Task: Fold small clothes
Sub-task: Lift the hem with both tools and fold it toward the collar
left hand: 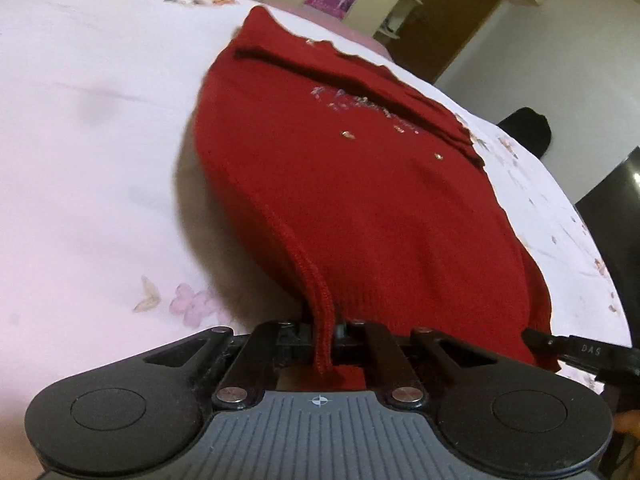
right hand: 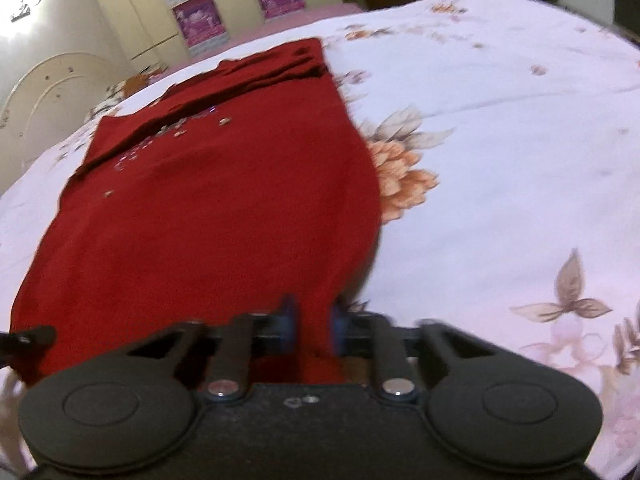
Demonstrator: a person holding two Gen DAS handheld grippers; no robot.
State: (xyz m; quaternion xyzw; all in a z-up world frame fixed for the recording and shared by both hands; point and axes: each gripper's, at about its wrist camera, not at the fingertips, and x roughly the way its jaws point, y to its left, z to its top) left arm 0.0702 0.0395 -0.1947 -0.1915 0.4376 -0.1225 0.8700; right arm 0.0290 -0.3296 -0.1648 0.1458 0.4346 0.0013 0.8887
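A small red knit sweater (left hand: 340,168) with silvery beads on its front lies spread on a pale floral bedsheet (left hand: 92,140). My left gripper (left hand: 322,336) is shut on the ribbed near-left corner of its hem, and the cloth rises from the sheet into the jaws. In the right wrist view the same sweater (right hand: 224,208) stretches away from me. There my right gripper (right hand: 314,320) is shut on the near-right corner of the hem, with red fabric pinched between the blue pads. The right gripper's finger (left hand: 576,352) shows at the lower right of the left wrist view.
The bedsheet (right hand: 500,140) with printed flowers and butterflies spreads wide on both sides of the sweater. Behind the bed stand a cream wardrobe (right hand: 128,12) with purple posters, a curved headboard (right hand: 44,96) and a brown door (left hand: 452,24). A dark object (left hand: 524,128) stands past the bed's far edge.
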